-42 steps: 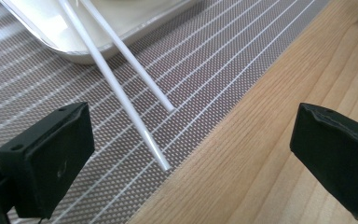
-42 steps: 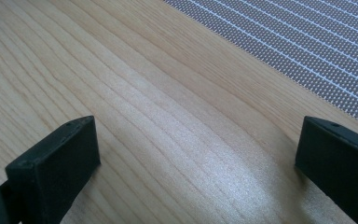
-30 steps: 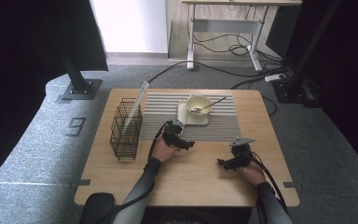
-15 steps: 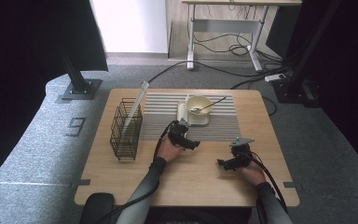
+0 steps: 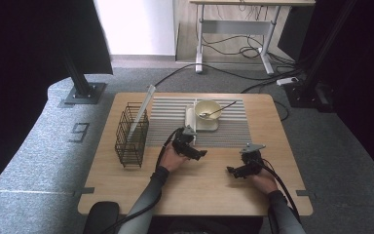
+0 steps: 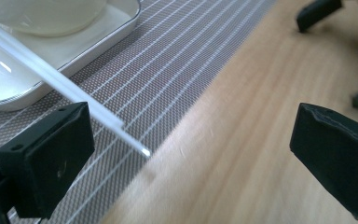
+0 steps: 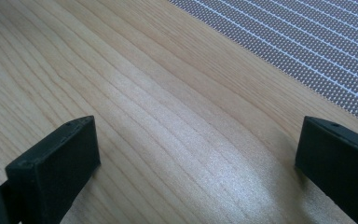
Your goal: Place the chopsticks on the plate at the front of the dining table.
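Tools sit over the near half of the wooden table (image 5: 126, 195), one in each hand. The left tool (image 5: 191, 148) hovers at the near edge of the striped placemat (image 5: 168, 124), just near of the white tray (image 5: 193, 118); in the left gripper view its jaws are spread wide with nothing between them, and a thin clear rod (image 6: 70, 95) slants from the tray's rim down across the mat, its tip ending just past the left jaw. That rod passes right beside the jaw, though whether they touch cannot be told. The tray carries a cream bowl (image 5: 208, 110) with a spoon (image 5: 220, 109) leaning out to the right. The right tool (image 5: 243, 165) rests low over bare wood, right of the left one and well apart from it; the right gripper view shows its jaws spread too, empty, with the mat's edge far off. A black wire basket (image 5: 131, 139) stands on the left of the table, a pale flat strip (image 5: 141, 109) leaning up out of it.
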A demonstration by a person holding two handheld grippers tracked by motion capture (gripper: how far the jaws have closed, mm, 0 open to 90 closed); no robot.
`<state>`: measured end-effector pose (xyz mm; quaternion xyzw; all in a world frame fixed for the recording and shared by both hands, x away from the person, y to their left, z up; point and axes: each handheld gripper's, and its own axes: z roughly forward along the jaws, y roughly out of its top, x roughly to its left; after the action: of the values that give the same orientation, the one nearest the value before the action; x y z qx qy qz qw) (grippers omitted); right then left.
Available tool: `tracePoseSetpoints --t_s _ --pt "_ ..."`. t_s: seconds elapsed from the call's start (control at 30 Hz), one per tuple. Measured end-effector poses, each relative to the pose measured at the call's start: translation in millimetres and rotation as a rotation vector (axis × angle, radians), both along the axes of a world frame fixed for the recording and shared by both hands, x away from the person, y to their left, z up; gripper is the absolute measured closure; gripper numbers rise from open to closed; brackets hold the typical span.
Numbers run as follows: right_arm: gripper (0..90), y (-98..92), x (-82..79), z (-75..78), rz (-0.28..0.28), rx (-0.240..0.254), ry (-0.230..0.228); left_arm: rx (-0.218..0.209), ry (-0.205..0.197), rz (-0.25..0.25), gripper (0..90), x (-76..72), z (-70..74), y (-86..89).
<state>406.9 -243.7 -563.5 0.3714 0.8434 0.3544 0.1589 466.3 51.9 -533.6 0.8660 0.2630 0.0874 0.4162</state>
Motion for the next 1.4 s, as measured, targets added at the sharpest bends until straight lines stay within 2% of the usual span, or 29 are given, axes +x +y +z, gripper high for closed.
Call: tracePoseSetpoints --t_s 0.07,0.17,0.4,0.5,0.83,1.4 --pt "0.0 -0.1 0.1 0.0 0.001 0.0 0.0 -0.001 -0.009 -0.03 0.0 -5.3 1.1 4.8" --pt "0.0 -0.1 0.1 0.0 0.001 0.0 0.0 0.022 -0.018 -0.069 0.0 -14.8 1.0 9.4" --pt "0.0 0.0 0.0 0.0 0.001 0.0 -0.001 0.027 -0.017 -0.096 0.0 -33.8 -2.6 5.2" --pt "0.0 0.1 0.0 0.0 0.001 0.0 -0.001 0.027 -0.011 -0.107 0.0 -37.2 -4.7 1.5" --pt "0.0 0.1 0.0 0.0 0.001 0.0 -0.001 0.039 0.003 -0.105 0.0 -29.8 -15.4 -7.3" --pt "0.0 0.1 0.0 0.0 0.0 0.0 0.0 0.038 0.007 -0.11 0.0 -14.3 -20.0 -10.8"
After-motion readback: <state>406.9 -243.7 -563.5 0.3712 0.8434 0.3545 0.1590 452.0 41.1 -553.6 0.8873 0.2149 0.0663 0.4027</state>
